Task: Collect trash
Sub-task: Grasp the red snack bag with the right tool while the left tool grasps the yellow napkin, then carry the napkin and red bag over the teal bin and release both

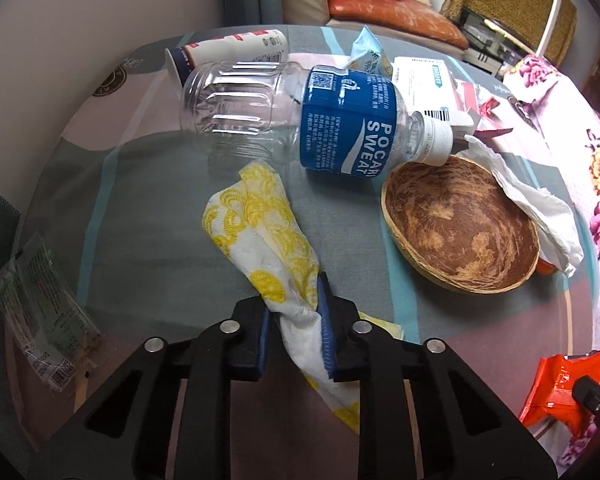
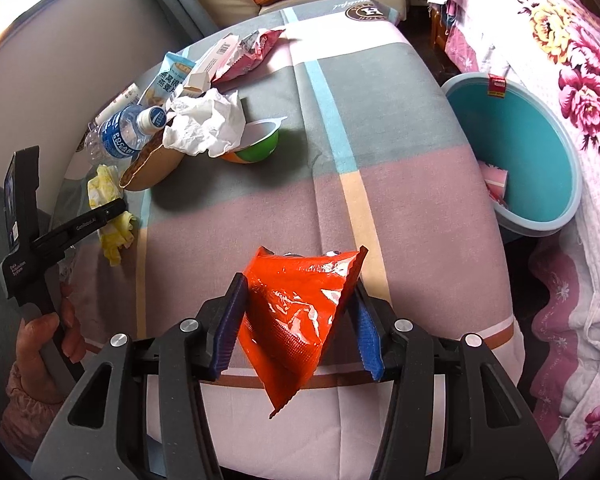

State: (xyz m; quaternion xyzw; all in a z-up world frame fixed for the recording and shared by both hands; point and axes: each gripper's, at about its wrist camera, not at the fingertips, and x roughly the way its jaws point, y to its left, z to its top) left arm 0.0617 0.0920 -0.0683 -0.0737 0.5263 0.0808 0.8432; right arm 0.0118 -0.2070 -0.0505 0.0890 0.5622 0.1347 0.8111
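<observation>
One clear Pocari Sweat bottle (image 1: 300,120) lies on its side at the far left of the striped table (image 2: 400,160), with one brown bowl (image 1: 460,232) — nothing in it — just beside its cap and one green cup (image 2: 260,148) near it. The blue bin (image 2: 540,140) on the right holds pink scraps. The left gripper (image 1: 296,336) is pressed tight on a yellow-patterned napkin (image 1: 256,220); the right gripper (image 2: 296,328) — half spread — pinches an orange wrapper (image 2: 296,312) at the near edge.

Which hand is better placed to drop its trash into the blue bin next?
Right, probably. Its tongs grip the orange wrapper, and the blue bin sits just off the table edge on that side. The left tongs pinch the yellow napkin at the far side from the bin.
</observation>
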